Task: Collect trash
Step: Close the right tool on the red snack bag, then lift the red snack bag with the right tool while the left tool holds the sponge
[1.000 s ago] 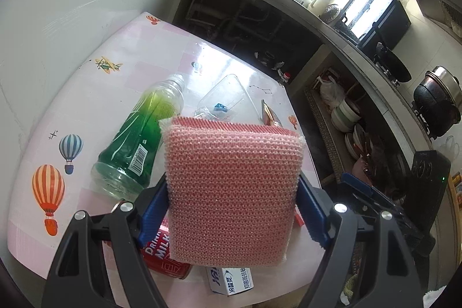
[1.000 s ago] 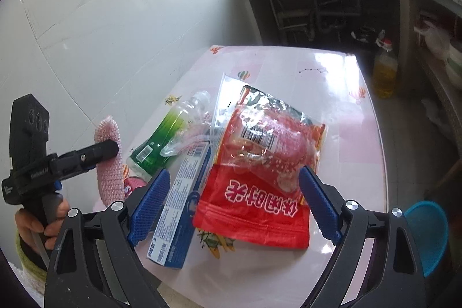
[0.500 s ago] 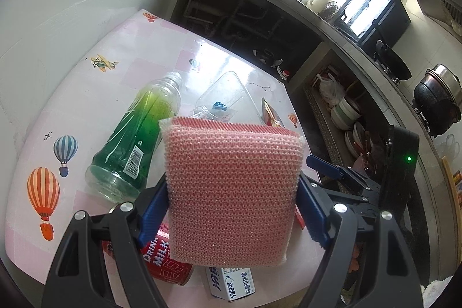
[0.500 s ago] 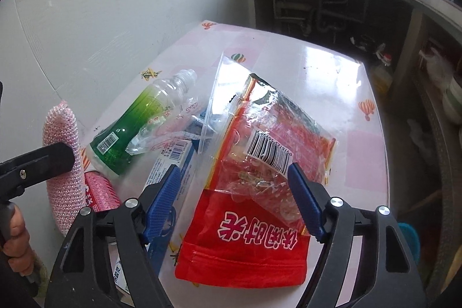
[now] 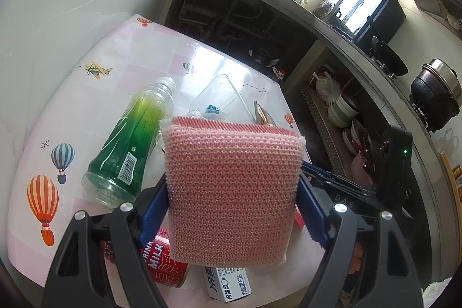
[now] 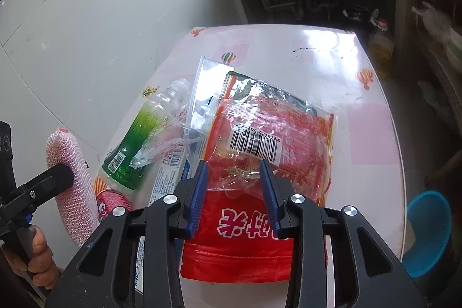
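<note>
My left gripper (image 5: 231, 178) is shut on a pink mesh sponge (image 5: 231, 189) and holds it above the table's near end; the sponge also shows in the right wrist view (image 6: 72, 178). My right gripper (image 6: 233, 166) is low over a red snack bag (image 6: 260, 178), its jaws partly closed around crumpled clear plastic (image 6: 245, 178) on the bag. A green bottle (image 5: 132, 140) (image 6: 144, 132), a red milk can (image 5: 161, 264) (image 6: 112, 201), a toothpaste box (image 5: 228, 283) (image 6: 170, 175) and a clear zip bag (image 5: 219, 97) (image 6: 202, 94) lie on the table.
The table (image 5: 115, 59) has a pink balloon-print cover and stands against a white tiled wall (image 6: 86, 19). A blue bin (image 6: 427, 233) stands on the floor at the right. Kitchen counters with dishes (image 5: 343, 111) and pots (image 5: 436, 97) lie beyond.
My right gripper has come down onto the red bag and its jaws have narrowed a lot. My left gripper holds the sponge almost still.
</note>
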`<state>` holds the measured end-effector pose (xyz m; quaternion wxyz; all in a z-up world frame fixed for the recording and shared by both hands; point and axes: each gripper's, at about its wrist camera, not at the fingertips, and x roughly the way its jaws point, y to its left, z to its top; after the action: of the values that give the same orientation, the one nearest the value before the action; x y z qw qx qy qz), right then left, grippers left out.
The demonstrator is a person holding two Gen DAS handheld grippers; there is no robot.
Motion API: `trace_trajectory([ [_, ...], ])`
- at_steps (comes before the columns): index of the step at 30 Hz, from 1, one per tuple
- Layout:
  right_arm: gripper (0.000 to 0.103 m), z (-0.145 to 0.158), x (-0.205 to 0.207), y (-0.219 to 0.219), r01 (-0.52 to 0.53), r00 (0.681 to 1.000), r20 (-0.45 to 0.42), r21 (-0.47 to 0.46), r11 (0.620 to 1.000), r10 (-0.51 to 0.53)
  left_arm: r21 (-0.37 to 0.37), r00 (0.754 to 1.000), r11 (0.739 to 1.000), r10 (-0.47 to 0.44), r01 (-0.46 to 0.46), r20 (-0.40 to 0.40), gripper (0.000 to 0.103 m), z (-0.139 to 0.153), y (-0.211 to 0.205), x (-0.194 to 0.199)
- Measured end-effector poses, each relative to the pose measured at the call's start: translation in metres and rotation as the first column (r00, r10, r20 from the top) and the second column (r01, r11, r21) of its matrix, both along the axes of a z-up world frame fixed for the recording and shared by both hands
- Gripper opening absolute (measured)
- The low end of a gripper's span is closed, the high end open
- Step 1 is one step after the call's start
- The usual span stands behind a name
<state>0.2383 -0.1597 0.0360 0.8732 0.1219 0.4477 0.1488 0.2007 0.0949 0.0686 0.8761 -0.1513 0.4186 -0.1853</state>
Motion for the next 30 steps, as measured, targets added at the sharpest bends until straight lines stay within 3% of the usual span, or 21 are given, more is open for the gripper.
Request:
trace_trajectory([
  [4, 0.023, -0.002, 0.0, -0.008, 0.023, 1.0, -0.009, 0.032, 0.999, -0.023, 0.011, 1.0, 1.0, -0.019, 0.019, 0.001, 0.078, 0.003, -0.003, 0.003],
  [12, 0.018, 0.009, -0.005, -0.028, 0.049, 0.998, 0.026, 0.06, 0.997, -0.051, 0.032, 1.0, 0.999, -0.01, 0.01, 0.003, 0.078, 0.008, -0.01, 0.003],
  [30, 0.02, 0.009, -0.019, -0.054, 0.079, 0.994, 0.069, 0.032, 0.996, -0.081, 0.058, 0.999, 0.998, -0.033, 0.032, 0.003, 0.078, 0.012, -0.03, 0.007],
])
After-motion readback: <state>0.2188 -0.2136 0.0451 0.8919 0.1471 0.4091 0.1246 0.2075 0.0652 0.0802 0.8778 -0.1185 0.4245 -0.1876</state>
